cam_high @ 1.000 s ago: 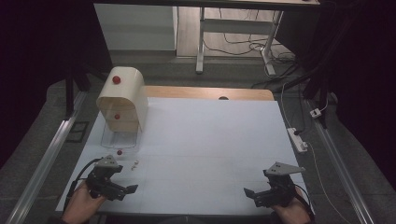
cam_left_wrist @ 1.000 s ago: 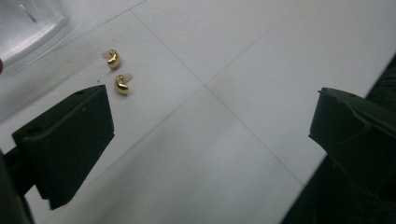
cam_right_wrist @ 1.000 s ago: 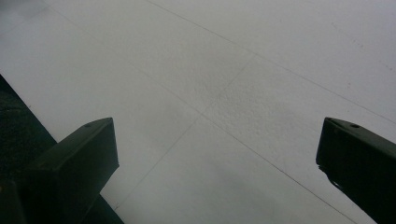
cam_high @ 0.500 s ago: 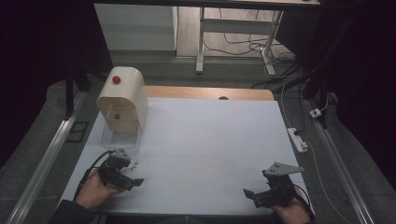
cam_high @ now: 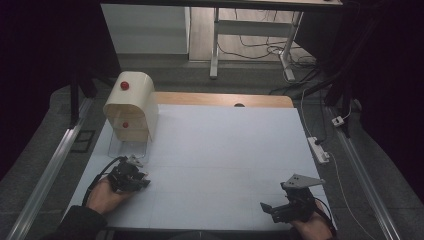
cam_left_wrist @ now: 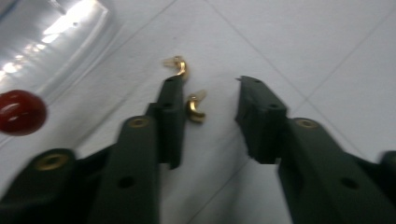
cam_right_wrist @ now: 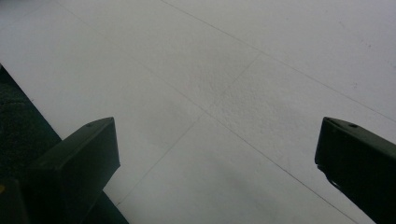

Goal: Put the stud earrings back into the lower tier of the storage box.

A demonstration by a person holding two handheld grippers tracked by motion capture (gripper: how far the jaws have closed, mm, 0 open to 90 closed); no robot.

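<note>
Two small gold curved hooks lie on the white table. In the left gripper view one gold hook (cam_left_wrist: pixel 178 66) sits just past the left jaw's tip. The other gold hook (cam_left_wrist: pixel 195 105) lies between the jaws, close against the left jaw's inner face and apart from the right jaw. My left gripper (cam_left_wrist: pixel 210 86) has just been closing around it; a clear gap remains, so it is open. In the high view the left gripper (cam_high: pixel 141 180) is low at the near left. My right gripper (cam_right_wrist: pixel 217 128) stands wide open over bare table, at the near right in the high view (cam_high: pixel 267 210).
A cream round-topped box (cam_high: pixel 131 105) with two red knobs stands on a clear stand at the far left. A red knob (cam_left_wrist: pixel 21 112) and the clear stand's edge (cam_left_wrist: pixel 60 28) show left of the left jaws. A power strip (cam_high: pixel 318 149) lies off the table's right edge.
The left hand has moved forward and right, and lower, onto the spot where the small gold pieces lie, and its jaws have narrowed. The right hand has kept still.
</note>
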